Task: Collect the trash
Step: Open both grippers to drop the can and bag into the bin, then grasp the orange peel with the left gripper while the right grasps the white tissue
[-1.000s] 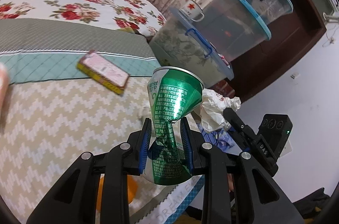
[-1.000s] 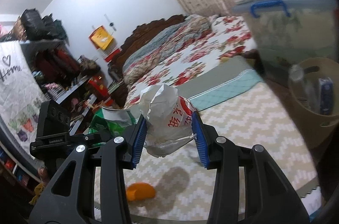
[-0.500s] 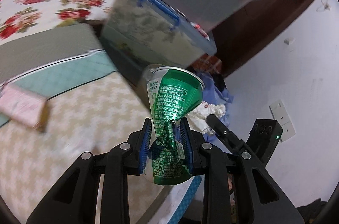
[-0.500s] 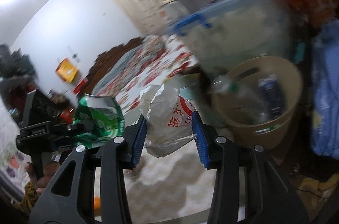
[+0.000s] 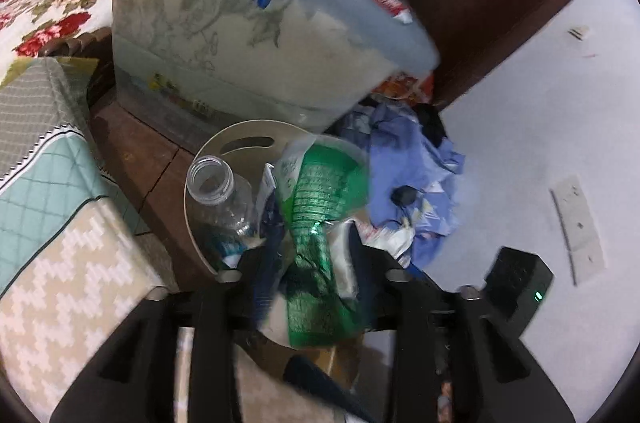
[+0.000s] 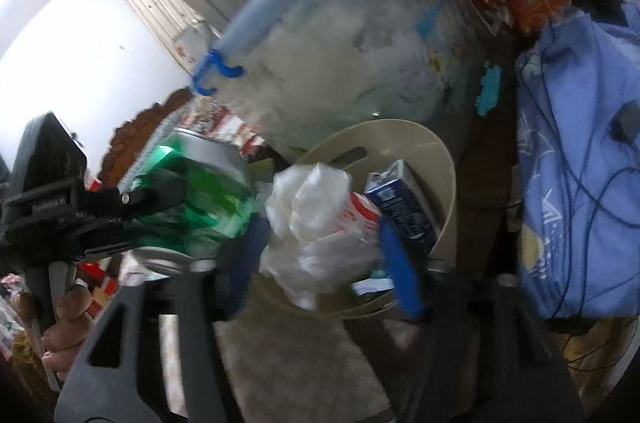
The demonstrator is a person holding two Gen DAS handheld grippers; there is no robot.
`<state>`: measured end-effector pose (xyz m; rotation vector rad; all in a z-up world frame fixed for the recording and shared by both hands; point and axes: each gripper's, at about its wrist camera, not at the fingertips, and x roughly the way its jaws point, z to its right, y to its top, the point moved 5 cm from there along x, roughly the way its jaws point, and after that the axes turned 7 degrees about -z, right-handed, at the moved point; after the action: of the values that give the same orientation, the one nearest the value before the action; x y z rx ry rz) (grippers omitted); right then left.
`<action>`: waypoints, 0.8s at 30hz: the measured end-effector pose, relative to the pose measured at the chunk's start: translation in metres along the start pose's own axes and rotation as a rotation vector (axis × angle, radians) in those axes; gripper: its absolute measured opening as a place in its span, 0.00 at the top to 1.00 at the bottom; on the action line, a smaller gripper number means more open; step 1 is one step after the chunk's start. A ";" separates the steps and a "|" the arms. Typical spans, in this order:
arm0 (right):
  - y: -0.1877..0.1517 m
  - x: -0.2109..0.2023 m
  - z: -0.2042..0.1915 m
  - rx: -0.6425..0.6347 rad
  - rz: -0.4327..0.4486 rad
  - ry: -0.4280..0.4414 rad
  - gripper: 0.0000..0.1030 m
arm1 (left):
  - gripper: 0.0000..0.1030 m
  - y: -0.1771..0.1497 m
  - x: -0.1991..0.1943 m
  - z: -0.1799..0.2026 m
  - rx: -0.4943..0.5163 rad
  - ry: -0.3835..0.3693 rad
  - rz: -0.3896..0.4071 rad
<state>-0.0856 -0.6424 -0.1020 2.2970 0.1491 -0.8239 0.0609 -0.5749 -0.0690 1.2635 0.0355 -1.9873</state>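
Observation:
My left gripper (image 5: 308, 259) is shut on a crushed green can (image 5: 320, 207), held over the beige trash bin (image 5: 224, 143). The bin holds a clear plastic bottle (image 5: 218, 195). My right gripper (image 6: 320, 251) is shut on a crumpled white wrapper with red print (image 6: 316, 219), right above the same bin (image 6: 440, 151). A blue carton (image 6: 400, 203) lies inside the bin. The green can (image 6: 196, 195) and the left gripper show at the left of the right wrist view.
A clear storage box with a blue handle (image 5: 248, 35) stands just behind the bin. A blue cloth pile (image 5: 412, 175) lies to its right by the white wall. The zigzag-patterned bed edge (image 5: 60, 283) is at the left.
Both grippers swung from over the bed to the trash bin by the storage box, still holding the can and the wrapper. The view is motion-blurred now.

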 end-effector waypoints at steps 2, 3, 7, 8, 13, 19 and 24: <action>0.002 0.003 0.006 0.028 0.010 -0.006 0.31 | 0.46 0.002 0.011 -0.005 -0.019 0.024 -0.015; 0.002 0.002 0.007 0.032 0.015 -0.003 0.31 | 0.46 0.003 0.012 -0.007 -0.022 0.023 -0.020; -0.002 -0.010 0.005 0.053 0.050 0.011 0.31 | 0.46 -0.005 -0.009 -0.012 -0.034 -0.003 0.002; -0.003 -0.012 0.003 0.059 0.051 0.021 0.31 | 0.46 -0.009 -0.021 -0.013 -0.036 -0.016 0.016; -0.019 -0.025 -0.021 0.045 0.039 0.093 0.31 | 0.45 -0.047 -0.094 -0.025 -0.031 -0.049 0.085; -0.068 -0.014 -0.080 -0.046 -0.099 0.202 0.32 | 0.45 -0.127 -0.192 -0.083 -0.103 0.053 0.188; -0.111 0.005 -0.127 -0.120 -0.232 0.270 0.33 | 0.45 -0.208 -0.253 -0.150 -0.281 0.144 0.262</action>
<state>-0.0504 -0.4772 -0.0960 2.2945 0.5785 -0.5941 0.1024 -0.2203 -0.0210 1.1603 0.2023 -1.6033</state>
